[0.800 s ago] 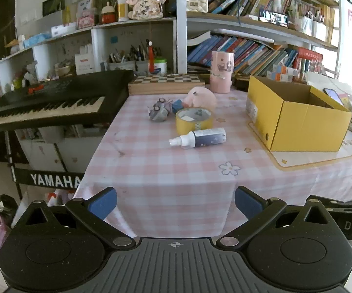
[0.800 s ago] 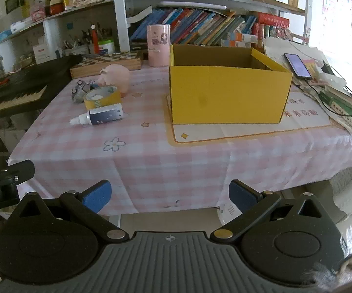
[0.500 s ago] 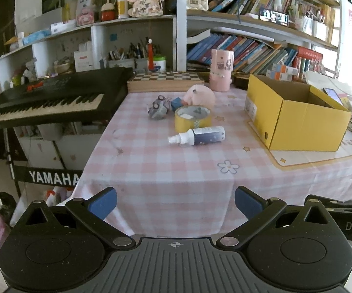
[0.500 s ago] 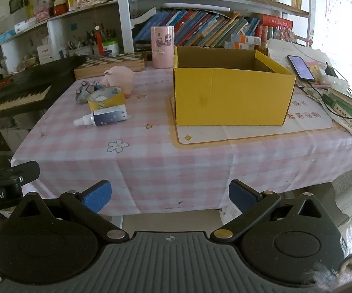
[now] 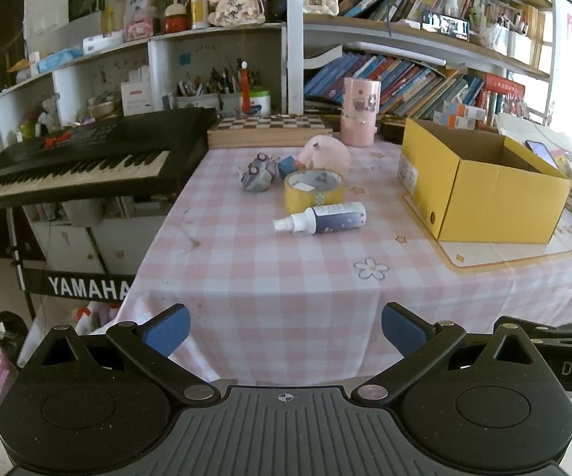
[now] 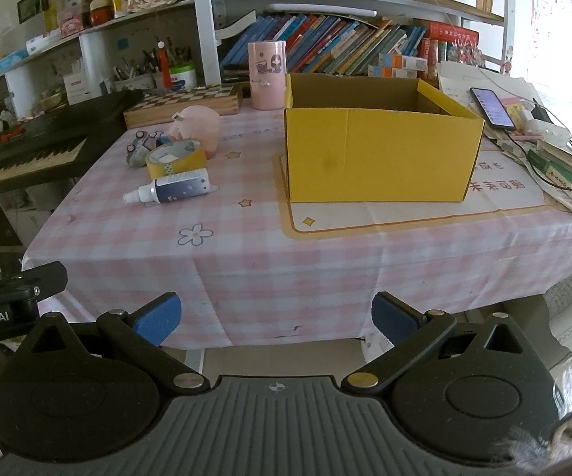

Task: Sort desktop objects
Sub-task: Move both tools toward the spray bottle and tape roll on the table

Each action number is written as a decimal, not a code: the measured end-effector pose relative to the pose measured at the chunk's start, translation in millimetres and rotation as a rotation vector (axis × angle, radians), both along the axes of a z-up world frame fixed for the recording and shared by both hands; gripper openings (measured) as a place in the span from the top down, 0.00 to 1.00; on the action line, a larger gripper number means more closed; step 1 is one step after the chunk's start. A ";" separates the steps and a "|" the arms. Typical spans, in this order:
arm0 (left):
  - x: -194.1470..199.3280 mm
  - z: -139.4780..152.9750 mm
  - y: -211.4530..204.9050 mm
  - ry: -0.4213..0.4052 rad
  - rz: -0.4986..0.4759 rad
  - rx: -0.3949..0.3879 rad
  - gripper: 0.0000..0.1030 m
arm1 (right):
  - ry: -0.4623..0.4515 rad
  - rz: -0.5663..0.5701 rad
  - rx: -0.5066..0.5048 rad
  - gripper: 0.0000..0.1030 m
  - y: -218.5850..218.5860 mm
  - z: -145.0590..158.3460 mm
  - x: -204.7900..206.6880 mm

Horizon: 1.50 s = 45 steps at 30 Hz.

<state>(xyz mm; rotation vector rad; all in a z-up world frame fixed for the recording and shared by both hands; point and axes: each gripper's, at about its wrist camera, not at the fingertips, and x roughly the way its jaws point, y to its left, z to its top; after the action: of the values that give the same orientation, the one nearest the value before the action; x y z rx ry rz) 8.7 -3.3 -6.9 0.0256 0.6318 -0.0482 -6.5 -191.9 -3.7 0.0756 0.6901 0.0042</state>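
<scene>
At the bottom of both frames, left gripper [image 5: 284,329] and right gripper [image 6: 276,317] gape wide, empty, short of the table edge. Mid-frame lies the spray bottle [image 5: 322,218], tape roll [image 5: 313,191] just behind; yellow box [image 6: 377,150] right. Risk: the round bottle likely rolls if nudged off-centre.

Left gripper [image 5: 284,331] with jaws wide before table's near edge, spray bottle [image 5: 321,219], tape roll [image 5: 313,191], open yellow box [image 5: 484,186] near right edge
</scene>
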 end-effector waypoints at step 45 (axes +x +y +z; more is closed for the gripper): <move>2.3 1.0 1.4 0.010 -0.024 0.006 0.00 | 0.009 0.004 0.010 0.00 -0.2 -0.3 3.0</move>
<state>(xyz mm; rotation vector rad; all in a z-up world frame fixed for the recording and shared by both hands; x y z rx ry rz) 11.1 -1.9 -5.9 0.0383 0.6421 -0.0696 -3.5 -192.1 -4.0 0.0839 0.6998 0.0115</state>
